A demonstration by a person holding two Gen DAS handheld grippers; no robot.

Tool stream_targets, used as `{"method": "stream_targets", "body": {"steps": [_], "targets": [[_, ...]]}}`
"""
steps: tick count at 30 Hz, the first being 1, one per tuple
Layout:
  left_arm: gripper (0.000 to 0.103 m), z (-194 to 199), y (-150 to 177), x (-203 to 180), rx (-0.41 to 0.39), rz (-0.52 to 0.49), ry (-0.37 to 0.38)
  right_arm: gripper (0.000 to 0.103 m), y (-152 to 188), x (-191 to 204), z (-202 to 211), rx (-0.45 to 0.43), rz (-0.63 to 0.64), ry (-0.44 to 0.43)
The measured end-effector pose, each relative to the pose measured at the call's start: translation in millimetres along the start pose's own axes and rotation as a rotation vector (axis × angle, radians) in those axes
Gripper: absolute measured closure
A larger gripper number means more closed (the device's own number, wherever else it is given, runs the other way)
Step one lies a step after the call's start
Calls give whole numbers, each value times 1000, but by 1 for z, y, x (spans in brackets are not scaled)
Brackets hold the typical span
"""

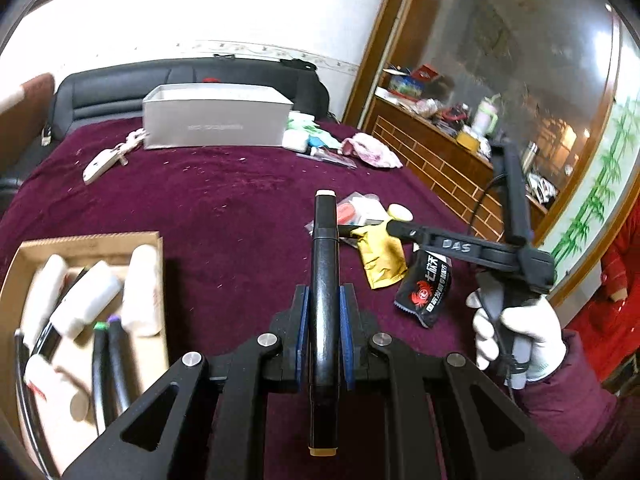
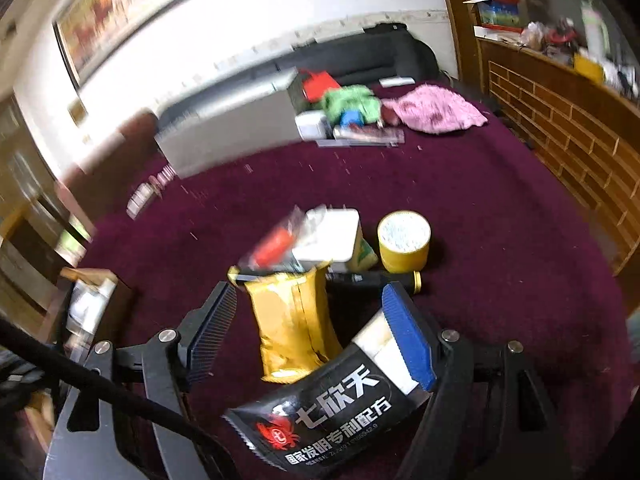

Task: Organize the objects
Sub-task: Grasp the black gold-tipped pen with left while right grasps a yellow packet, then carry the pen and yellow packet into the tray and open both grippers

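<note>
A table covered with a dark maroon cloth fills both views; objects lie scattered across it. The left gripper is clamped on a black marker, its blue pads pressing the barrel from either side; the marker points away from the camera, a pale cap at its far end and a tan cap at its near end. To the left of that gripper sits an open cardboard box holding white tubes and two more dark markers, one with a green tip and one with a purple tip.

To the right, a hand in a white glove holds the right gripper; its jaws stand wide apart and grip nothing. Seen from its own camera, a gold foil packet lies between the blue pads, apparently touching neither; a black sachet with white Chinese lettering and a red crab lies close beneath the gripper, overlapping the gold packet's lower edge. Just beyond the gold packet lie another black marker with a yellow cap, a yellow roll of tape and a white carton.

At the far end of the table stands a grey rectangular box; a pink cloth lies near it.
</note>
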State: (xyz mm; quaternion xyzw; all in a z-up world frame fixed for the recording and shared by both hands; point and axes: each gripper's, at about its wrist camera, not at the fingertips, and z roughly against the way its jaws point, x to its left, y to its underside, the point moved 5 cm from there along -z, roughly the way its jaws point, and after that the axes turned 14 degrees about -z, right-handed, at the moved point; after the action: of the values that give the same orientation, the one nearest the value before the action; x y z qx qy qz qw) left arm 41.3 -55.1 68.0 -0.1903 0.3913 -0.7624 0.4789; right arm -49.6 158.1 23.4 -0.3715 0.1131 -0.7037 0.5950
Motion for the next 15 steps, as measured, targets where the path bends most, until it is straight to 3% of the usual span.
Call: {"method": "stream_targets", "body": {"steps": [10, 12, 14, 15], "targets": [[91, 27, 25, 30, -35, 97, -24, 29, 17, 20, -35, 80, 147, 232], [91, 35, 29, 35, -47, 106, -40, 41, 21, 23, -40, 94, 152, 234], [91, 42, 32, 41, -61, 115, -64, 59, 25, 24, -43, 112, 151, 233], [91, 45, 33, 44, -67, 124, -68, 60, 26, 24, -43, 114, 149, 227]]}}
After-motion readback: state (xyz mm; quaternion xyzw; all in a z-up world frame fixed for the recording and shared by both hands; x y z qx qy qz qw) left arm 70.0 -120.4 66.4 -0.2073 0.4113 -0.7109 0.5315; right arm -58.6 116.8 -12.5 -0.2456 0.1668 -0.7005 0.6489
